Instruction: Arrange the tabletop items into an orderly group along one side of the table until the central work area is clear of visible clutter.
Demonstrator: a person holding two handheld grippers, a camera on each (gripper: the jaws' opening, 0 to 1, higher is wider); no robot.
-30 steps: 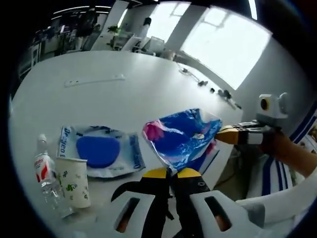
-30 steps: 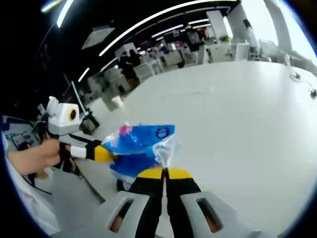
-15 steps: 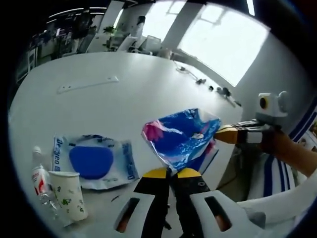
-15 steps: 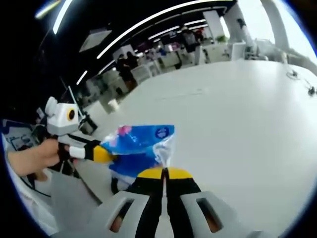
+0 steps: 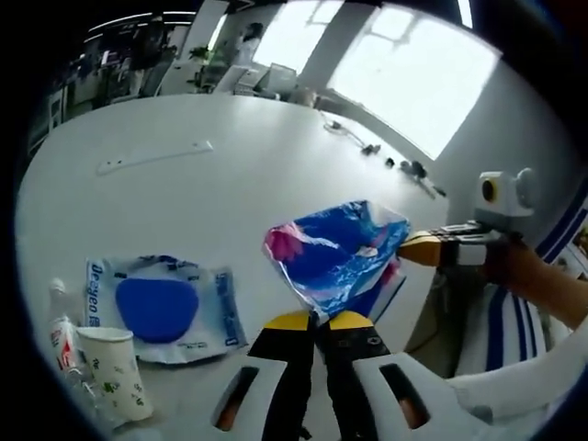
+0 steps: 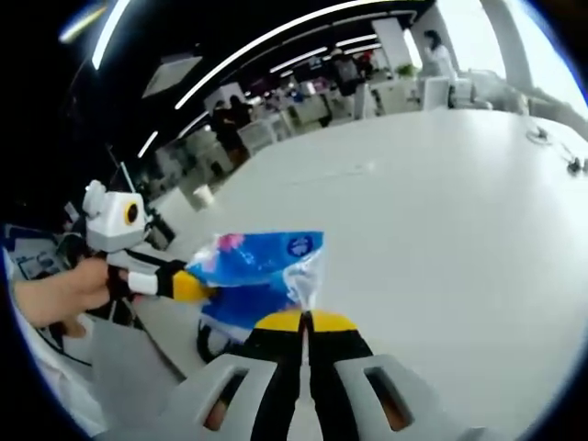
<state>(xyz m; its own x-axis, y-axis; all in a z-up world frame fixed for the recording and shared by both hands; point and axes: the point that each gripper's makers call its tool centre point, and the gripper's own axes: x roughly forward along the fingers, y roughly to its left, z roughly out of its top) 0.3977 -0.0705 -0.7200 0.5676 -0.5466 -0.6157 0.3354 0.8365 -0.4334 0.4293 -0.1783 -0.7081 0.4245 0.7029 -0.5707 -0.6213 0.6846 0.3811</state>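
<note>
In the left gripper view, a small bottle (image 5: 61, 333) and a paper cup (image 5: 110, 370) stand far left of the jaws, a blue packet (image 5: 158, 309) just left of them; the left gripper (image 5: 316, 322) pinches a blue bag (image 5: 335, 257), whose far edge the right gripper (image 6: 304, 321) clenches, above the white table (image 5: 220, 184)

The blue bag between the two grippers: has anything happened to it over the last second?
No visible change. The blue bag stays pinched by the left gripper and right gripper. The cup, bottle and blue pouch only appear to slide because the camera moved.
</note>
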